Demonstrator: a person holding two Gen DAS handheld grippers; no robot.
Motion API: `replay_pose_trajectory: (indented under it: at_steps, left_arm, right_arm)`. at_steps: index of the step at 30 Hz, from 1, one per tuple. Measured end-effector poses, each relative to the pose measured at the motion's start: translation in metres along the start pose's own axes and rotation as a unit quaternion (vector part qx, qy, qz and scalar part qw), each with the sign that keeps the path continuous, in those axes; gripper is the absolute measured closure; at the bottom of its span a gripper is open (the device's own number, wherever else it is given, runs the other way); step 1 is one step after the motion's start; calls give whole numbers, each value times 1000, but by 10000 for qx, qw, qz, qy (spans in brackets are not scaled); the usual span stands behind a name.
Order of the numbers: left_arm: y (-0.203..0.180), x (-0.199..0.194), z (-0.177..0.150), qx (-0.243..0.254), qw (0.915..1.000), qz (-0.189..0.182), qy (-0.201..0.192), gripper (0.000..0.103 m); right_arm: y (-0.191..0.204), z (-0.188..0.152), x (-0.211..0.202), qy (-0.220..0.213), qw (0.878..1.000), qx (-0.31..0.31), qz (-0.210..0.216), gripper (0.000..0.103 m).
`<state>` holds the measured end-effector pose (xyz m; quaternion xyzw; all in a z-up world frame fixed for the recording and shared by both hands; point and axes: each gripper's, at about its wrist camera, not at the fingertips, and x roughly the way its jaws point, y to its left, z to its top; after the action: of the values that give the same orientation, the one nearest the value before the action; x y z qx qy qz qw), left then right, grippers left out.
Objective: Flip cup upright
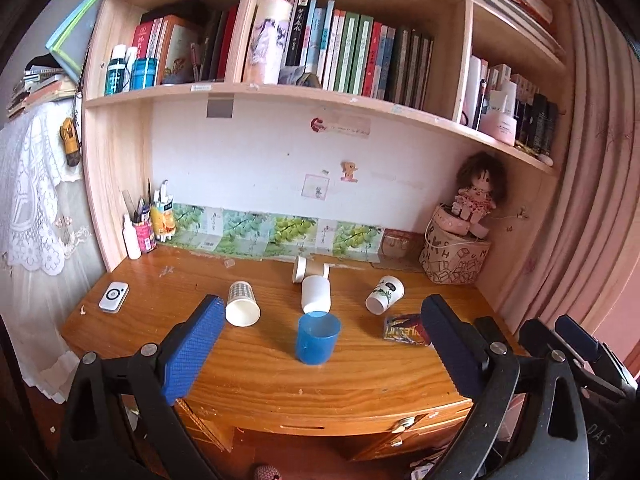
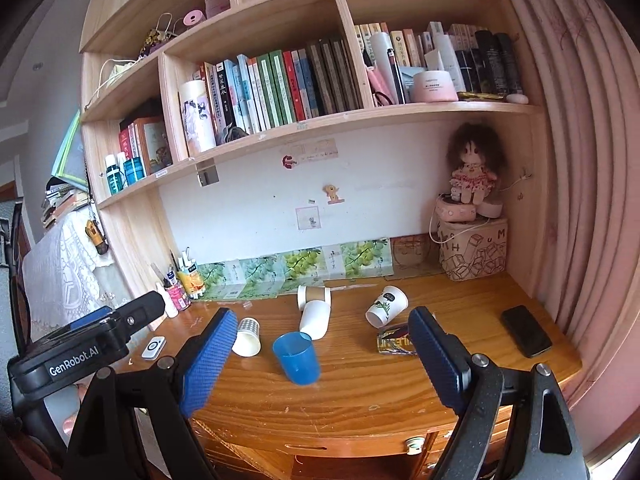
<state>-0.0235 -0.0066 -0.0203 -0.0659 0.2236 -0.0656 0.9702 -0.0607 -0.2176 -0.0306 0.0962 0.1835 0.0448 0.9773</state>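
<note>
The left gripper [image 1: 320,344] hangs level over the front edge of the wooden desk [image 1: 360,376], its blue-padded fingers [image 1: 192,354] spread wide with nothing between them, pointing toward the back wall. The right gripper [image 2: 320,354] is held beside it in the same way, fingers also spread wide and holding nothing; in the right wrist view the left tool's black body shows at the lower left, so the two sit side by side, near each other. A blue plastic cup [image 1: 317,337] stands upright with its mouth up near the middle of the desk, in front of both tools and apart from them. Behind it four paper cups lie on their sides: a plain white cup [image 1: 316,293] just behind the blue one, a brown-sleeved cup [image 1: 310,269] touching that one at the back, a checked cup [image 1: 242,303] to the left, and a leaf-printed cup [image 1: 384,294] to the right. A black phone [image 2: 526,331] lies at the desk's right end.
</note>
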Motion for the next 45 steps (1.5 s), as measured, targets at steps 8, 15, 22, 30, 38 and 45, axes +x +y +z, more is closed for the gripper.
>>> replay_pose_trajectory:
  at_steps: [8, 15, 22, 30, 38, 45]
  left_arm:
    - [-7, -8, 6, -58, 9999, 38, -151, 2]
    - [-11, -20, 13, 68, 9979, 341, -540, 0]
    - [-11, -20, 13, 73, 9977, 378, -564, 0]
    - [-12, -22, 12, 54, 9972, 426, -614, 0]
    - [-12, -23, 14, 112, 9970, 463, -603, 0]
    - [-11, -25, 15, 123, 9969, 450, -631, 0]
  right_arm:
    - [-4, 12, -13, -145, 9999, -3, 72, 0]
    - [-2, 12, -13, -201, 9995, 45, 238, 0]
    - [2, 14, -15, -292, 9992, -68, 273, 0]
    - [3, 16, -17, -389, 9987, -142, 287, 0]
    - [5, 16, -15, -376, 9986, -136, 333, 0]
    - [5, 16, -16, -380, 9986, -113, 343, 0]
